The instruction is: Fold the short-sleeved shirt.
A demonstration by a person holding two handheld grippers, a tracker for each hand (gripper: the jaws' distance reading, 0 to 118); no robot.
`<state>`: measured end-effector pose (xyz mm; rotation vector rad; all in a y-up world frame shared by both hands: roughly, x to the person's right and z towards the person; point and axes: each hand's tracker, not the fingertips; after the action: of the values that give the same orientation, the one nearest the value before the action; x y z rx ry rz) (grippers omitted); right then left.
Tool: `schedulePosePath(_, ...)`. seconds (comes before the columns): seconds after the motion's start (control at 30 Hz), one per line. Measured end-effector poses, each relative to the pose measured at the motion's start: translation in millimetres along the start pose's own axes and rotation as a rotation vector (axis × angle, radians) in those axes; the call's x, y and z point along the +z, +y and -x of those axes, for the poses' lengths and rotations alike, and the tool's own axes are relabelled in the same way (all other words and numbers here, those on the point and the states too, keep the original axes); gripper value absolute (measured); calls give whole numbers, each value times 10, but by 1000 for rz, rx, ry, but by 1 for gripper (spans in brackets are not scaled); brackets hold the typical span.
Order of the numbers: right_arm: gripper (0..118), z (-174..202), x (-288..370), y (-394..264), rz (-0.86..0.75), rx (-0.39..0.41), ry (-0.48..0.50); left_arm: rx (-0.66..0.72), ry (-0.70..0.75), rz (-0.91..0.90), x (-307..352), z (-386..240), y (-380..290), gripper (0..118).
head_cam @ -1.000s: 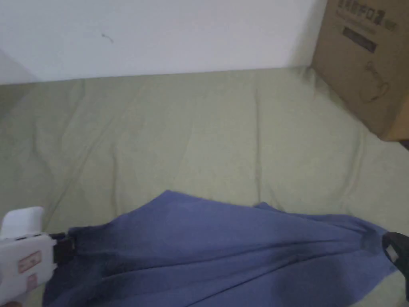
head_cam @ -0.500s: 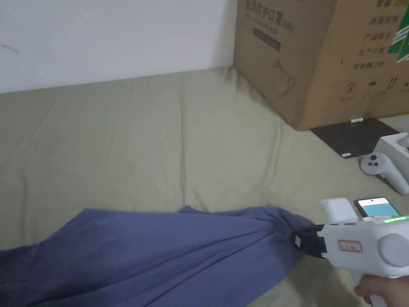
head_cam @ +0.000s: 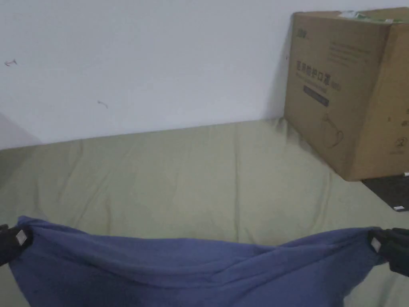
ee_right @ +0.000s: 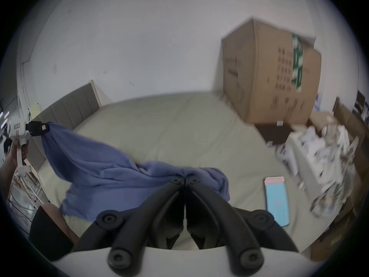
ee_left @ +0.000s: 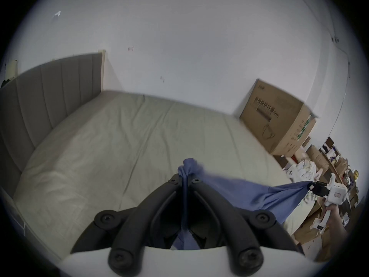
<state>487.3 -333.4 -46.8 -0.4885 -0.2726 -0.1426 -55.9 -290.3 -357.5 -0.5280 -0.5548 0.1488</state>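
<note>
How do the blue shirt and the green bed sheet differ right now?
The blue shirt is lifted and stretched between the left gripper and right gripper; the green bed sheet lies flat on the bed. The shirt sags in deep folds, while the sheet shows only shallow creases. The shirt is dark, the sheet pale. Both are plain, unpatterned cloth.

Dark printed lines and a line drawing are seen on the side of the large brown cardboard box (head_cam: pixel 343 92), but the characters are too blurred to be made out. Green and white tape with unreadable marks is carried on its top (ee_right: pixel 297 59).
</note>
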Motion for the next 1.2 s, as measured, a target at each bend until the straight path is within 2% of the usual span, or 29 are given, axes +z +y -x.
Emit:
schedulePosePath(0.2, 0, 58, 650, 780, -134, 35, -18, -55, 46, -156, 591, 40, 692, 4)
schedulePosePath(0.3, 0, 23, 811, 1088, -195, 86, -76, -28, 48, -202, 766, 29, 911, 4)
schedulePosePath(0.4, 0, -95, 775, 1352, -208, 58, -70, -54, 69, -224, 769, -7, 1087, 4)
schedulePosePath(0.47, 0, -115, 636, 1558, -207, 65, -71, -78, 104, -228, 652, -71, 1195, 4)
schedulePosePath(0.53, 0, -176, 373, 1740, -197, 116, -112, -114, 139, -242, 492, -174, 1291, 4)
schedulePosePath(0.63, 0, -167, -20, 2075, -194, 129, -124, -118, 185, -251, 56, -119, 1549, 4)
schedulePosePath(0.7, 0, -193, -290, 2278, -214, 106, -148, -125, 215, -268, -181, -159, 1701, 4)
schedulePosePath(0.8, 0, -187, -517, 2592, -308, 43, -171, -224, 295, -301, -554, -208, 1970, 4)
schedulePosePath(0.9, 0, -243, -803, 2810, -337, 32, -204, -214, 294, -361, -794, -248, 2210, 4)
schedulePosePath(1.0, 0, -275, -1096, 2814, -371, 70, -230, -205, 305, -358, -1122, -276, 2255, 4)
schedulePosePath(1.07, 0, -223, -1234, 2680, -369, 80, -248, -270, 336, -308, -1361, -317, 2085, 4)
schedulePosePath(1.2, 0, -462, -1715, 2167, -251, 31, -253, -297, 311, -217, -1794, -259, 1458, 4)
